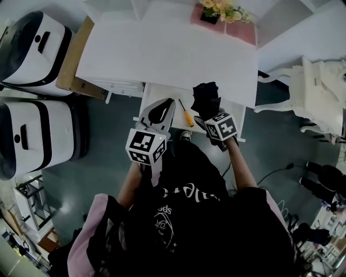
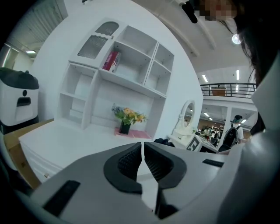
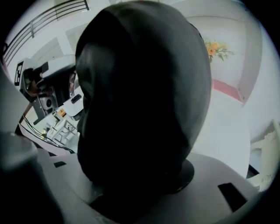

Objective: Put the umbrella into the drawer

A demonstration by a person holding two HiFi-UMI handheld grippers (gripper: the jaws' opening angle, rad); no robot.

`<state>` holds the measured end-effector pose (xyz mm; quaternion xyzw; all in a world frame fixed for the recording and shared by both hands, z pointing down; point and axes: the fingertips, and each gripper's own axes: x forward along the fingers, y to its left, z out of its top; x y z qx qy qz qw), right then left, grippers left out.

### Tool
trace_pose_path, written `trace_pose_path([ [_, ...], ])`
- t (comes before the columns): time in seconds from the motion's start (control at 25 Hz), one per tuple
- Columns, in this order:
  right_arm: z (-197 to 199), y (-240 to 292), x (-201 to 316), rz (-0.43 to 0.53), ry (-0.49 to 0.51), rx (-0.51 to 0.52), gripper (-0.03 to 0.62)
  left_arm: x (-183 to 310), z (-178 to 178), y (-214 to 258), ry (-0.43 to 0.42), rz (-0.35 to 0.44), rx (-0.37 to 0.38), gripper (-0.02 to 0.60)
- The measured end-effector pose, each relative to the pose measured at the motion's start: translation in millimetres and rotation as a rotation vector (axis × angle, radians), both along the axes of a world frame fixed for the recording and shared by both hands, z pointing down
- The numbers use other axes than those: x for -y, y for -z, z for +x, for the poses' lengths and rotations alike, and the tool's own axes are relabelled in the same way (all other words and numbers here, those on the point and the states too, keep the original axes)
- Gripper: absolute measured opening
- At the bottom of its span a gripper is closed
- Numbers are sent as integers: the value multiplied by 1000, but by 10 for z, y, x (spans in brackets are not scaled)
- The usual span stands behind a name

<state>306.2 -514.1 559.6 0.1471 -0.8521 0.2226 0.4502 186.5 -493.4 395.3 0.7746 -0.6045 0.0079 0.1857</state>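
Note:
The black folded umbrella (image 1: 206, 97) hangs over the right part of the open white drawer (image 1: 233, 110), which is pulled out from under the white desk (image 1: 162, 48). My right gripper (image 1: 204, 114) is shut on the umbrella. In the right gripper view the umbrella (image 3: 140, 96) fills nearly the whole picture and hides the jaws. My left gripper (image 1: 160, 111) hovers over the drawer's left part, shut, with nothing between its pads (image 2: 127, 162). A screwdriver with a yellow handle (image 1: 186, 114) lies inside the drawer between the two grippers.
A flower pot (image 1: 219, 11) on a pink mat stands at the desk's back edge, below white shelves (image 2: 131, 61). Two white-and-black machines (image 1: 35, 48) (image 1: 38, 135) and a cardboard box (image 1: 73, 65) stand to the left. A white ornate chair (image 1: 319, 86) is at the right.

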Motion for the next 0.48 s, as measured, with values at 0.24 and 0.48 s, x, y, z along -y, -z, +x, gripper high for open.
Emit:
trace_pose_path([
  [0.24, -47, -565, 88, -37, 188, -93, 273, -1, -133, 85, 100, 17, 26, 29],
  [0.48, -83, -1109, 110, -21, 353, -210, 273, -47, -213, 36, 183, -4, -32, 29],
])
